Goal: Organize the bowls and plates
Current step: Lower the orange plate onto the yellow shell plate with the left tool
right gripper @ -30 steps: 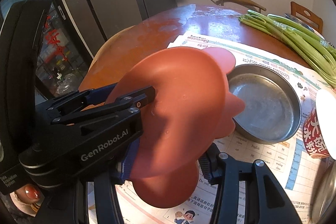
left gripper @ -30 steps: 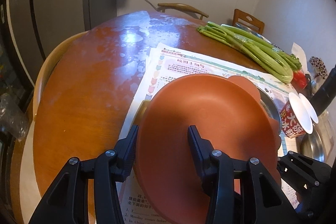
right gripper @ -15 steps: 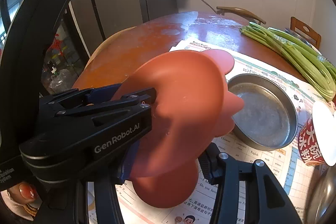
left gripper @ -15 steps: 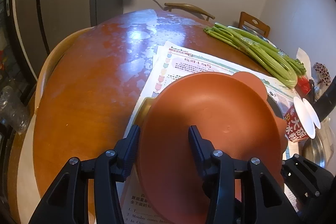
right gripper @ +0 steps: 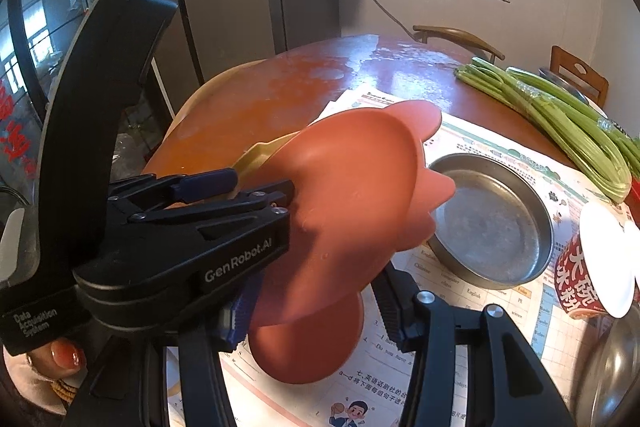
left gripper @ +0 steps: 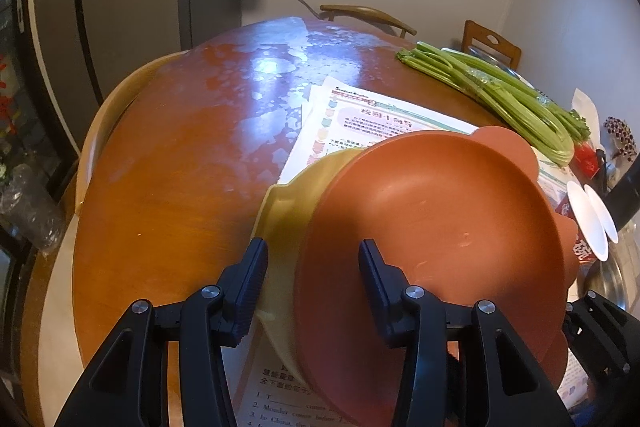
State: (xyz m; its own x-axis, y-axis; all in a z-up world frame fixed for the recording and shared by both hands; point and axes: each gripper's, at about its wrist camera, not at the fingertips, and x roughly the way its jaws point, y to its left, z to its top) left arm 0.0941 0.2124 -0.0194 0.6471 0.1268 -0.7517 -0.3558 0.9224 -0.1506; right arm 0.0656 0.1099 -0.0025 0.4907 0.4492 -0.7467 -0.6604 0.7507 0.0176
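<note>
A terracotta scalloped plate [left gripper: 440,223] is lifted and tilted above the table; it also shows in the right wrist view [right gripper: 352,203]. My left gripper [left gripper: 312,287] is shut on its near rim, one finger above and one below. Under it lies a pale yellow plate [left gripper: 288,203] on the newspaper, its edge showing in the right wrist view [right gripper: 260,153]. My right gripper [right gripper: 316,311] has its jaws apart around the plate's lower lobe, and the plate hides the fingertips. A round steel pan [right gripper: 492,223] lies on the newspaper to the right.
A celery bunch [left gripper: 500,95] lies at the back right of the round wooden table [left gripper: 172,155]. A red instant-noodle cup [right gripper: 588,267] with a white lid stands right of the pan. A steel bowl [right gripper: 612,367] sits at the near right. Chairs stand behind the table.
The terracotta plate has risen and shifted right in my left gripper, uncovering the yellow plate beneath it. The right gripper has stayed around the plate's lower edge.
</note>
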